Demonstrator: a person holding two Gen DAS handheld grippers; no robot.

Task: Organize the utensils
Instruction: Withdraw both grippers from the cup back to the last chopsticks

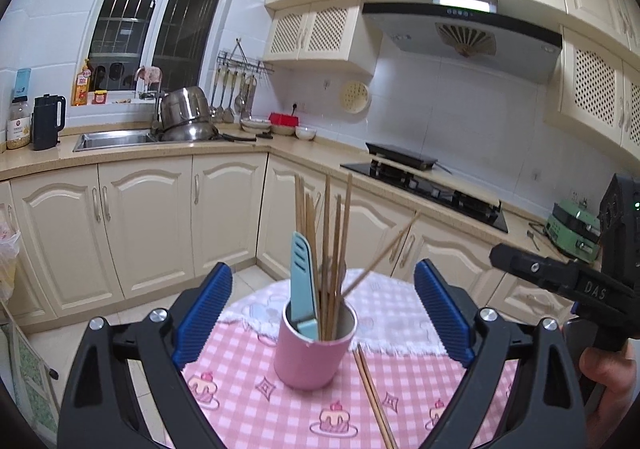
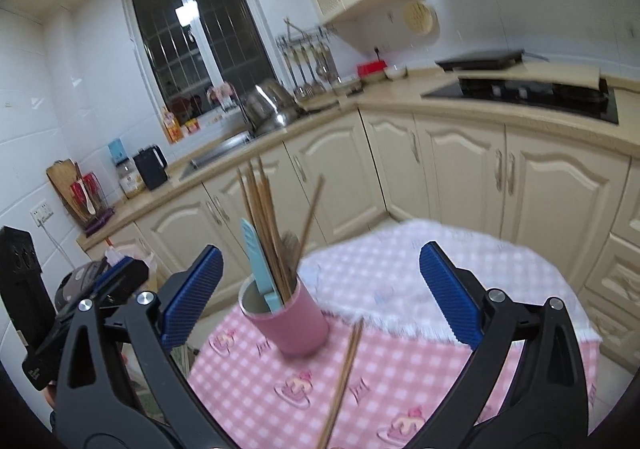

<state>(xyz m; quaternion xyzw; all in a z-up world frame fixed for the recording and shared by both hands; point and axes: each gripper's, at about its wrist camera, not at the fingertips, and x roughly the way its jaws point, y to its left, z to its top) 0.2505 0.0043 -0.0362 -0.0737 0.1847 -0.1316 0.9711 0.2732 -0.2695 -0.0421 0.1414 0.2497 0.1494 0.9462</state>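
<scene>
On the table (image 1: pixel 248 401), covered with a pink checked cloth printed with cakes, we note a pink cup (image 1: pixel 314 345) standing upright near the middle. It holds a bundle of wooden chopsticks (image 1: pixel 326 249), most standing nearly straight and one leaning far out to the right. A light blue utensil (image 1: pixel 302 285) with slots in its upper part sits in the cup on the left side of the bundle. A darker utensil handle shows behind the sticks; we cannot tell what it is.

A loose pair of chopsticks (image 1: pixel 374 397) lies flat on the cloth just to the right of the cup, running toward the near edge. In the right wrist view the same pair (image 2: pixel 344 373) is blurred.

We see the left hand-held gripper (image 1: pixel 322 313) with its blue pads spread wide on either side of the cup, apart from it and gripping nothing. The right hand-held gripper (image 2: pixel 320 297) is likewise spread wide and empty, with the cup (image 2: pixel 292 325) toward its left pad and not touched by either pad.

At the far right edge of the left wrist view, part of the other black gripper body and a hand (image 1: pixel 612 373) holding it show.

Beyond the table, cream cabinets (image 1: pixel 140 225) and a black stove (image 1: pixel 436 185) fill the background.
</scene>
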